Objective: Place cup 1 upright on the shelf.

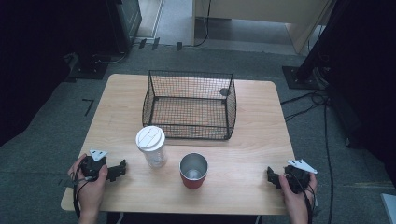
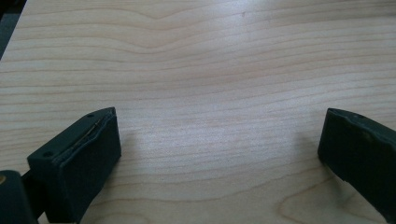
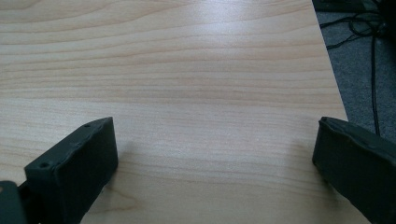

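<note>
A clear bottle with a white lid (image 1: 151,145) stands upright on the wooden table (image 1: 126,95), just in front of the black wire basket (image 1: 189,103). To its right stands a red cup with a metal inside (image 1: 193,170). My left gripper (image 1: 122,168) rests near the table's front left, held by a hand, its jaws pointing right toward the bottle. In the left gripper view the left gripper (image 2: 219,140) is open over bare wood. My right gripper (image 1: 270,174) rests at the front right corner. The right gripper (image 3: 215,144) is open too, with nothing between its jaws.
The wire basket holds nothing and stands at the table's middle back. Cables (image 1: 313,100) run over the grey floor to the right of the table. A dark stand base (image 1: 88,70) sits beyond the far left corner. The table's right edge (image 3: 332,79) lies close to my right gripper.
</note>
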`<state>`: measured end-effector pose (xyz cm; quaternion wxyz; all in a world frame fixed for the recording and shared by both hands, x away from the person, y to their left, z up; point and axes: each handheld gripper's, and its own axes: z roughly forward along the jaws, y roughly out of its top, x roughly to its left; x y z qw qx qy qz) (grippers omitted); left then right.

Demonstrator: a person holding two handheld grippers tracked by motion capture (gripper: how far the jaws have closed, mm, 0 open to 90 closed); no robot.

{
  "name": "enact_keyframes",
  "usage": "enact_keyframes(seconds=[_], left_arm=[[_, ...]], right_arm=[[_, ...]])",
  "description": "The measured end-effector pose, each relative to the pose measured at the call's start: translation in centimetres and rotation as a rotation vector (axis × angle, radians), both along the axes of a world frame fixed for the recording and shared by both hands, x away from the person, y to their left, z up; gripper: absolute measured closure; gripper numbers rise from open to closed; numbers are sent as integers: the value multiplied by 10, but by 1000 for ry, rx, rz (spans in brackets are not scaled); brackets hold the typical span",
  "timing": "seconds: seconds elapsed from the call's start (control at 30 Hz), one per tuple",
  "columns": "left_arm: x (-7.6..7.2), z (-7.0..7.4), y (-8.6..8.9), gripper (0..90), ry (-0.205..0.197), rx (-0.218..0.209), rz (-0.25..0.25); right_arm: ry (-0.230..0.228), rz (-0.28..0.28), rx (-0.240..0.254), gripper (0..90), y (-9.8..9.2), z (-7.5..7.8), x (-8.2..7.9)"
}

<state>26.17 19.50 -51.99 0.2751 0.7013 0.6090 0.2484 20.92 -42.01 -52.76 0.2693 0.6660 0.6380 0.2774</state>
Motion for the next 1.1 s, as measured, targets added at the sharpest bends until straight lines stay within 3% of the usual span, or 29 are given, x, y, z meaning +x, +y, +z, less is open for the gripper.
enact_keyframes(seconds=[0.2, 0.23, 0.37, 0.4, 0.6, 1.1], left_arm=[[0, 0, 0, 0, 0, -1, 1], [0, 0, 0, 0, 0, -1, 1], [0, 0, 0, 0, 0, -1, 1], [0, 0, 0, 1, 0, -1, 1], [0, 0, 0, 1, 0, -2, 1], [0, 0, 0, 1, 0, -2, 1]], right_arm=[[3, -11, -1, 0, 0, 1, -2], [-2, -18, -18, 0, 1, 4, -4], [-29, -19, -10, 0, 3, 11, -7], [-51, -7, -3, 0, 6, 18, -7], [-81, 40, 1, 0, 17, 32, -8], [-137, 142, 1, 0, 54, 64, -9]])
